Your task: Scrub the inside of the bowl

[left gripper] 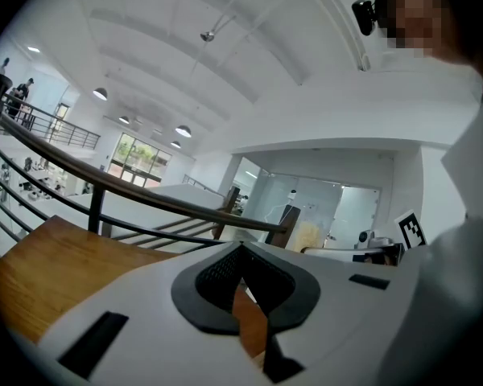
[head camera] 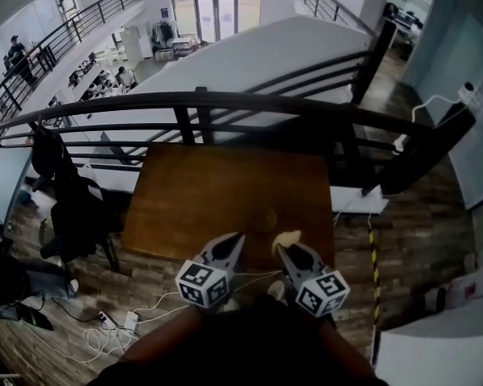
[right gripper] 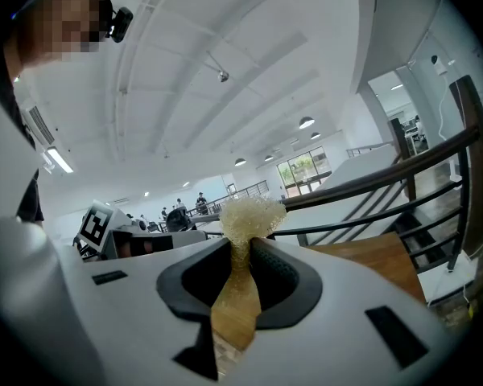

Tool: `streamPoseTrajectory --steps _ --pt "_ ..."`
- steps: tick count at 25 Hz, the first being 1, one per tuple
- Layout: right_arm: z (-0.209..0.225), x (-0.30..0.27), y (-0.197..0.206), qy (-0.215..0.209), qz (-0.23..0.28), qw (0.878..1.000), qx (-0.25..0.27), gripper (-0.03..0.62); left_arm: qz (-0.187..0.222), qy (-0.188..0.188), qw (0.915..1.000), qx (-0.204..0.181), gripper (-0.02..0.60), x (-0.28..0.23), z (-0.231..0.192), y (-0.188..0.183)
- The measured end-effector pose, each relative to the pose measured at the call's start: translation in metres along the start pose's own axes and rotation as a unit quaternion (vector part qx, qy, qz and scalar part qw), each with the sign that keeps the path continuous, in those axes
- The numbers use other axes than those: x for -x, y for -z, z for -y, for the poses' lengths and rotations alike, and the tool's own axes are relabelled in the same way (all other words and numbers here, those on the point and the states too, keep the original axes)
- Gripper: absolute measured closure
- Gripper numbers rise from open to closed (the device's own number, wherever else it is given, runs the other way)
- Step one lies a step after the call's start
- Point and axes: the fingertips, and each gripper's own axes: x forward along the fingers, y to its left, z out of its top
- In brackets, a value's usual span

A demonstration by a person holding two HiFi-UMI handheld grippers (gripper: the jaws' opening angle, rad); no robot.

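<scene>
Both grippers are held close together over the near edge of the wooden table (head camera: pixel 217 191), tilted up toward the ceiling. My left gripper (head camera: pixel 236 240) (left gripper: pixel 241 253) is shut with nothing between its jaws. My right gripper (head camera: pixel 282 246) (right gripper: pixel 243 246) is shut on a pale yellow mesh scrubber (head camera: pixel 289 236) (right gripper: pixel 250 213), which puffs out above the jaw tips. The scrubber (left gripper: pixel 309 236) also shows in the left gripper view. A small round brownish shape (head camera: pixel 264 218) lies on the table just beyond the grippers; whether it is the bowl is too faint to tell.
A dark metal railing (head camera: pixel 225 103) runs along the table's far side, with a drop to a lower floor behind it. A black chair draped in clothes (head camera: pixel 68 203) stands left of the table. White cables and a power strip (head camera: pixel 121 322) lie on the floor at the left.
</scene>
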Motion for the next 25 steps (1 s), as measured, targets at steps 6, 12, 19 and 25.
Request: streamPoseTrajectory --steps 6,12,19,25 --pt "0.033 -0.021 -0.013 -0.035 -0.009 0.999 0.002 0.514 0.009 -0.031 0.9994 0.007 0.583 -0.031 -0.009 -0.009" --pt "0.093 -0.027 -0.032 -0.061 -0.026 0.998 0.009 0.514 0.001 -0.069 0.9974 0.019 0.582 -0.085 -0.013 -0.008" --pt "0.157 -0.037 -0.036 -0.077 -0.051 0.996 0.005 0.514 -0.018 -0.109 0.9929 0.043 0.576 -0.134 -0.029 0.008" --pt "0.187 -0.049 -0.027 -0.081 -0.065 0.995 -0.011 0.514 -0.059 -0.131 0.9873 0.068 0.491 -0.155 -0.056 0.038"
